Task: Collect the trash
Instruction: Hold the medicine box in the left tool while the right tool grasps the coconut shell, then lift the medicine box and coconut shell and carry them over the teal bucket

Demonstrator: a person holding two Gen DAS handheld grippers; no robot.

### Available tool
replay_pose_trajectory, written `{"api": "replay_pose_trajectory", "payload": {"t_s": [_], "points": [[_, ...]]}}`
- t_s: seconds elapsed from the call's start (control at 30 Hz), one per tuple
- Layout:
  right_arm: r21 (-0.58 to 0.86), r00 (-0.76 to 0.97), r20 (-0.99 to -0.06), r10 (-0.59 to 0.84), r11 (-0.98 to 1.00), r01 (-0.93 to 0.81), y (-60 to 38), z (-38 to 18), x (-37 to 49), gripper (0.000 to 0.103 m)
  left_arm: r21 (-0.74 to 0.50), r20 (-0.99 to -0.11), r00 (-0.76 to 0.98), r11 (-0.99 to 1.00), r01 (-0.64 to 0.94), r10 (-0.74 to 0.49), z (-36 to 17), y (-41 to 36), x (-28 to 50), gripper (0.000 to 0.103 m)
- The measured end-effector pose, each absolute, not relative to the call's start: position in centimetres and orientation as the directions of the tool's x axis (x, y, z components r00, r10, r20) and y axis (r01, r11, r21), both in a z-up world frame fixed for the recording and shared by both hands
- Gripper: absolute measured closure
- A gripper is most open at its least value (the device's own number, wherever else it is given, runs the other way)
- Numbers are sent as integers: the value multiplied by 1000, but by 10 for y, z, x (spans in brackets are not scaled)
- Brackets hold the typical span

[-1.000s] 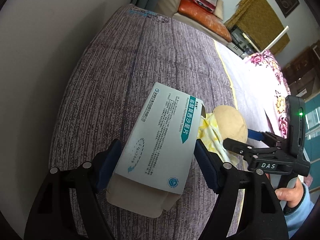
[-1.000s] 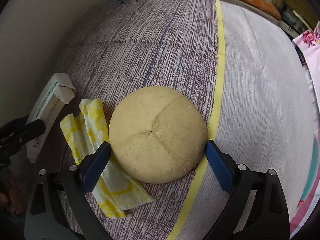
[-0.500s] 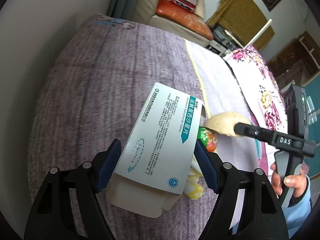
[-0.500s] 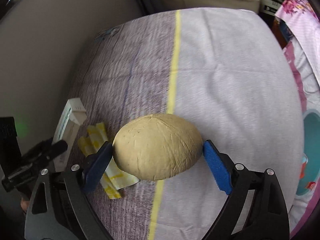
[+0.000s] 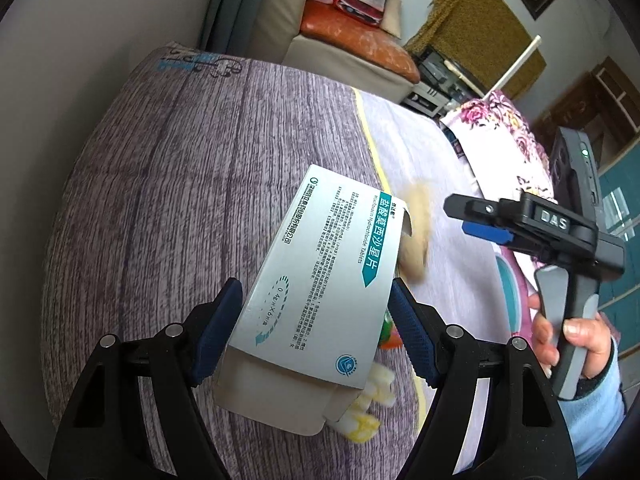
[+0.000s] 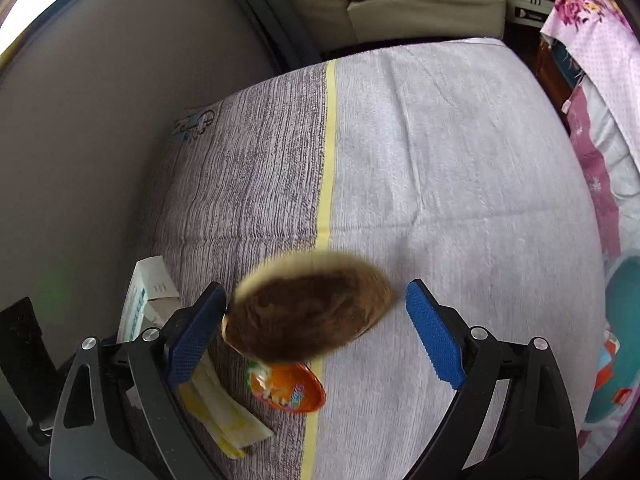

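Note:
My left gripper (image 5: 316, 320) is shut on a white and teal medicine box (image 5: 320, 280), held tilted above the striped bed cover (image 5: 180, 200); the same box (image 6: 144, 300) shows at the left of the right wrist view. A round tan lump (image 6: 308, 316) hangs blurred and tilted between the jaws of my right gripper (image 6: 316, 320). It touches the left pad, and a gap separates it from the right pad. In the left wrist view the tan lump (image 5: 416, 236) is a smear just past the right gripper (image 5: 476, 220). A yellow wrapper (image 6: 224, 412) and an orange wrapper (image 6: 288, 388) lie on the bed below.
The bed cover (image 6: 440, 160) is striped purple on the left and pale on the right of a yellow line. A grey wall (image 6: 100, 120) runs along its left. A sofa with an orange cushion (image 5: 352, 28) stands beyond, a floral quilt (image 5: 504, 136) at right. A person's hand (image 5: 576, 340) grips the right handle.
Both grippers have risen and drawn back from the bed. The tan lump came up off the cover, tipped to show a darker side, and the orange wrapper appeared beneath it. The box stays gripped.

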State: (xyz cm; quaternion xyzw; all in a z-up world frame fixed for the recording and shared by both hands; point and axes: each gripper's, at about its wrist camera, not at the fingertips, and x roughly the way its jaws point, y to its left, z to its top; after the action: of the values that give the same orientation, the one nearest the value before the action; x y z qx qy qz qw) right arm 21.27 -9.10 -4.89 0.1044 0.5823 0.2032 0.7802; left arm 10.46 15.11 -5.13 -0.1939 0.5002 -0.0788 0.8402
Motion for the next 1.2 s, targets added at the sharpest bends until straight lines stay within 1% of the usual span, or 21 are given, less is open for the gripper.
{"api": "replay_pose_trajectory", "payload": {"t_s": [0.1,0.23,0.4,0.43,0.47,0.5,0.7,0.73,0.77,0.8,0.83,0.87,0.9,0.93,1.1,1.2], "points": [[412,237,-861,451,890,-196,-96,-48,220,16,-399,-814,482,915,-60,-323,-56,149,119,28],[390,224,-878,423,903,-178,-106,-57,221,16,-384,-823,477,921,-65,-309,-63,148,135,28],[409,203,-876,437,898,-164,-107,-66,220,16,-383,-827,475,920,-87,-300,-69,154,144,28],[411,199,-875,441,895,-177,-104,-68,221,20,-380,-829,474,921,-88,-297,-70,155,144,28],[411,187,-876,444,892,-191,-100,-71,223,27,-378,-830,473,922,-88,-295,-70,155,144,28],[407,178,-880,440,892,-196,-96,-75,225,29,-376,-832,472,922,-90,-293,-70,155,144,28],[382,194,-888,418,903,-196,-95,-80,227,30,-371,-836,473,922,-113,-278,-73,165,140,28],[384,189,-888,420,901,-203,-93,-81,226,35,-371,-836,473,921,-116,-278,-73,166,141,28],[381,187,-888,419,901,-208,-91,-83,225,43,-373,-836,472,920,-117,-279,-74,166,141,28],[372,186,-891,414,901,-222,-87,-84,224,45,-374,-836,473,920,-117,-279,-74,166,141,28],[371,184,-891,414,900,-231,-85,-87,225,55,-375,-835,474,920,-116,-280,-74,165,142,28],[371,178,-892,415,899,-233,-81,-91,227,72,-377,-834,475,919,-114,-283,-74,165,142,28],[373,171,-893,416,898,-235,-79,-92,227,80,-377,-833,475,919,-113,-283,-74,164,142,28],[373,161,-896,414,898,-235,-76,-95,226,85,-376,-833,475,920,-113,-283,-74,164,141,28],[367,200,-885,420,895,-255,-73,-87,220,95,-369,-836,474,923,-113,-276,-73,161,139,28],[338,265,-873,409,900,-276,-78,-66,213,95,-361,-836,475,927,-100,-274,-69,153,138,28]]}}
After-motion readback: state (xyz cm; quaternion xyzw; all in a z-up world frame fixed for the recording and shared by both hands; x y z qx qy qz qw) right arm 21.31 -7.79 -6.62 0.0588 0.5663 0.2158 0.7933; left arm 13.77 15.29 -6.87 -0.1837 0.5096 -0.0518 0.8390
